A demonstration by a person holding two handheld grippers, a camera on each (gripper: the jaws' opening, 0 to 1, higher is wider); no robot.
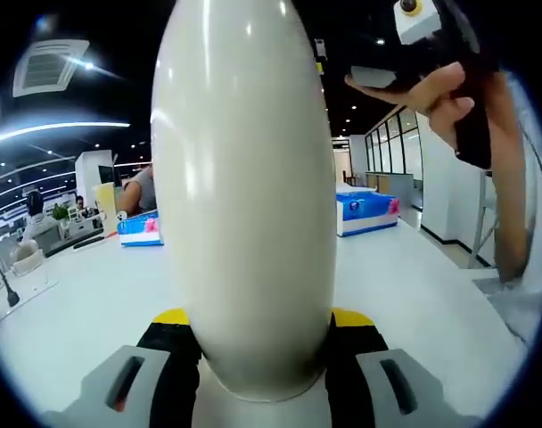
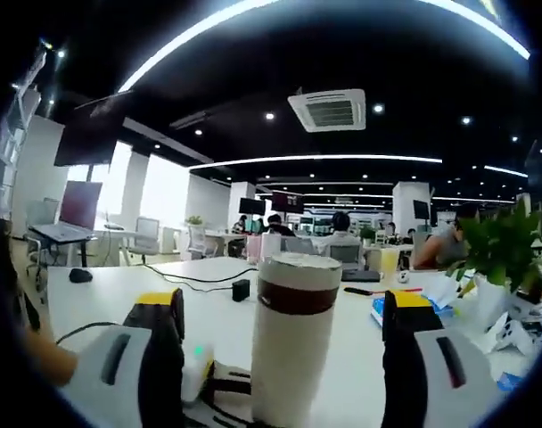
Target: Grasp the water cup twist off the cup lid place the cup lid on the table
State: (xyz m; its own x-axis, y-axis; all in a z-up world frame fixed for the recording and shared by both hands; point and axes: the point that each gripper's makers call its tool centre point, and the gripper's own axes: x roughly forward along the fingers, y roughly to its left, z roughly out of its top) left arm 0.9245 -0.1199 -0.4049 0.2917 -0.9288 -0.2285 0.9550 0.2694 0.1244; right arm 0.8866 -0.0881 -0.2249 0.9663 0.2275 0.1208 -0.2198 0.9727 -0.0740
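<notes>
A tall cream water cup (image 1: 253, 196) rises close in front of the left gripper view. My left gripper (image 1: 262, 332) is shut on its lower body, the yellow-and-black pads pressed against both sides. In the right gripper view the same cup (image 2: 289, 366) stands upright with a brown band and a cream lid (image 2: 299, 265) on top. My right gripper (image 2: 283, 305) is open, its jaws standing either side of the cup's upper part with a gap on each side. Parts of the left gripper (image 2: 209, 385) show at the cup's foot. A hand (image 1: 445, 98) holds the right gripper at the upper right of the left gripper view.
A long white table (image 1: 414, 285) lies under the cup. Blue-and-white boxes (image 1: 365, 212) (image 1: 139, 229) sit further back. In the right gripper view I see a potted plant (image 2: 498, 250), a small black box (image 2: 241, 289) with a cable, a mouse (image 2: 79, 275), and people seated behind.
</notes>
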